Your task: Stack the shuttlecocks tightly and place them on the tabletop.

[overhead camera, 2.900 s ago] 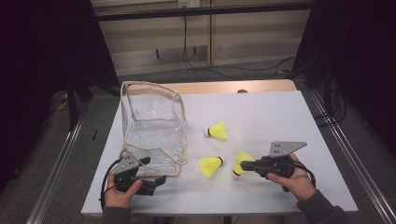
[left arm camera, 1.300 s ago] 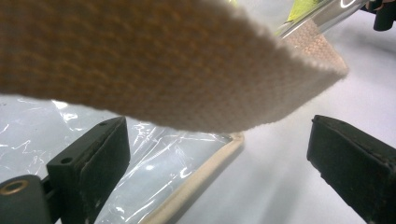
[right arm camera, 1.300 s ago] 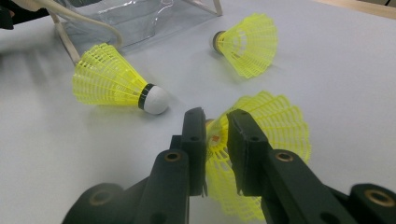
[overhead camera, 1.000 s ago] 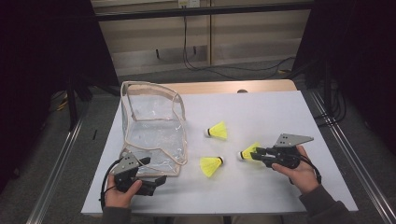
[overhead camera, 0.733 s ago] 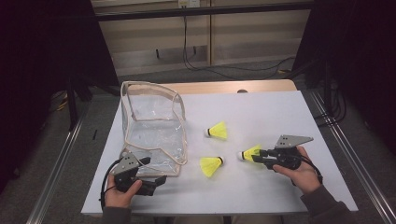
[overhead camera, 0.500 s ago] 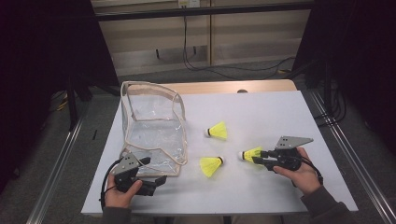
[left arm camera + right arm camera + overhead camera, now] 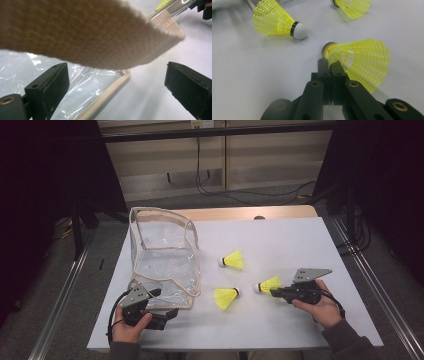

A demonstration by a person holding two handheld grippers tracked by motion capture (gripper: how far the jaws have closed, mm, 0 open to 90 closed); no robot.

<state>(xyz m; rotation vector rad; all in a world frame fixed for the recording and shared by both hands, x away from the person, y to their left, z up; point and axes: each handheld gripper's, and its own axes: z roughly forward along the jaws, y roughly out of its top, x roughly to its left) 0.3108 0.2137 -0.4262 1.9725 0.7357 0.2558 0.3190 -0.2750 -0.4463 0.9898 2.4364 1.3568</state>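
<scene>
Three yellow shuttlecocks lie on the white table (image 7: pixel 300 240): one in the middle (image 7: pixel 234 260), one nearer the front (image 7: pixel 226 297) and one to the right (image 7: pixel 269 285). My right gripper (image 7: pixel 275 293) points left at that last shuttlecock (image 7: pixel 359 62). Its jaws have just been closing and now stand together (image 7: pixel 329 62), pinching the near edge of the mesh skirt. A clear plastic bag (image 7: pixel 162 255) with beige webbing trim stands at the left. My left gripper (image 7: pixel 170 315) rests open at the bag's front corner, its jaws wide apart (image 7: pixel 116 67) under the webbing rim (image 7: pixel 87 37).
The bag's clear flap (image 7: pixel 82 92) lies flat on the table in front of my left jaws. Metal frame rails (image 7: pixel 372 285) run along both sides of the table. Cables (image 7: pixel 250 197) lie on the floor behind it.
My right gripper has shifted a little to the right since the oldest frame, and the right shuttlecock has shifted with it. In the last second it barely moved. The left hand stayed put.
</scene>
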